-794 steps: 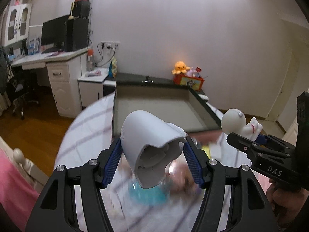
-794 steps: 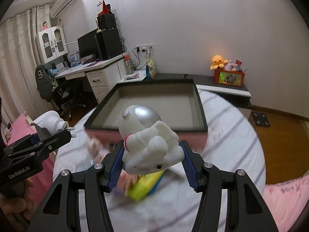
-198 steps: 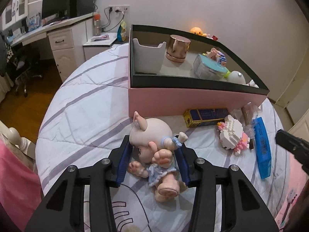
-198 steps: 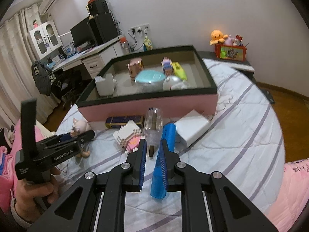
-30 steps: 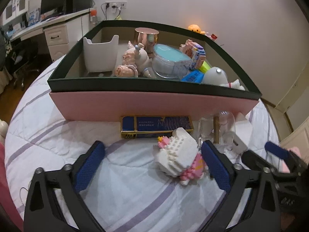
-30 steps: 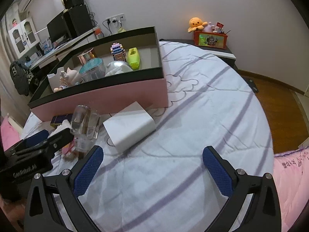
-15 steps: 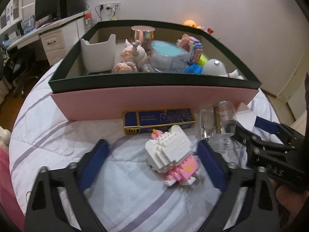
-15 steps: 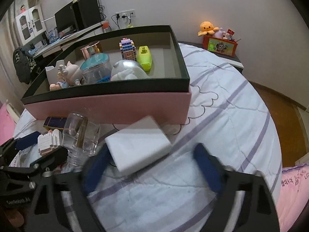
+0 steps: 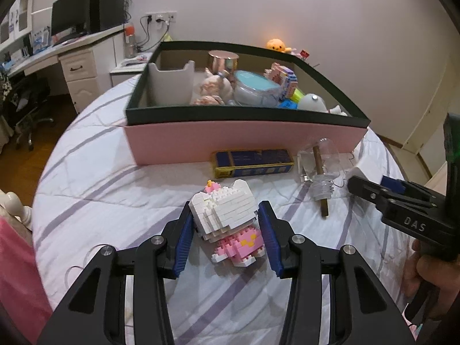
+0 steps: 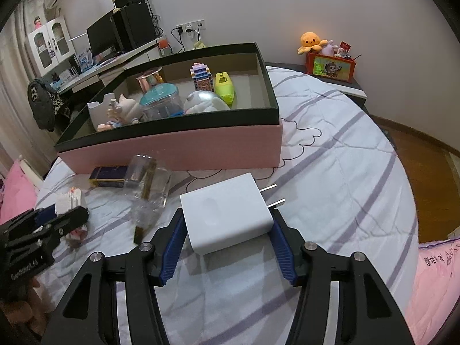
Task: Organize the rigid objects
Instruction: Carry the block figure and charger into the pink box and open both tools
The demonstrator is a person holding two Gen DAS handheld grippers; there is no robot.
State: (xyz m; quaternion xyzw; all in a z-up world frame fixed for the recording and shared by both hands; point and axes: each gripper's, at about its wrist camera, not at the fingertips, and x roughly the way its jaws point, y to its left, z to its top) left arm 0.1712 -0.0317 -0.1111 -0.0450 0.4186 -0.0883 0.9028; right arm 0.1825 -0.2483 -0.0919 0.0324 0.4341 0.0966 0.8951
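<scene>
A white and pink brick cat lies on the striped quilt, and my left gripper is shut on it, a blue pad against each side. In the right wrist view a white plug-in charger sits between the pads of my right gripper, whose jaws are closing and touch both its sides. Behind both stands the pink box with a dark rim, holding several toys. In front of it lie a clear glass bottle with a brown stick and a blue and gold box.
The quilt covers a round bed that drops off to a wooden floor on the right. A desk with a monitor and a chair stand far left. An orange plush sits on a low shelf behind.
Both grippers' jaws have come in from wide open. The left one has moved forward around the brick cat and shut on it. The right one now brackets the charger.
</scene>
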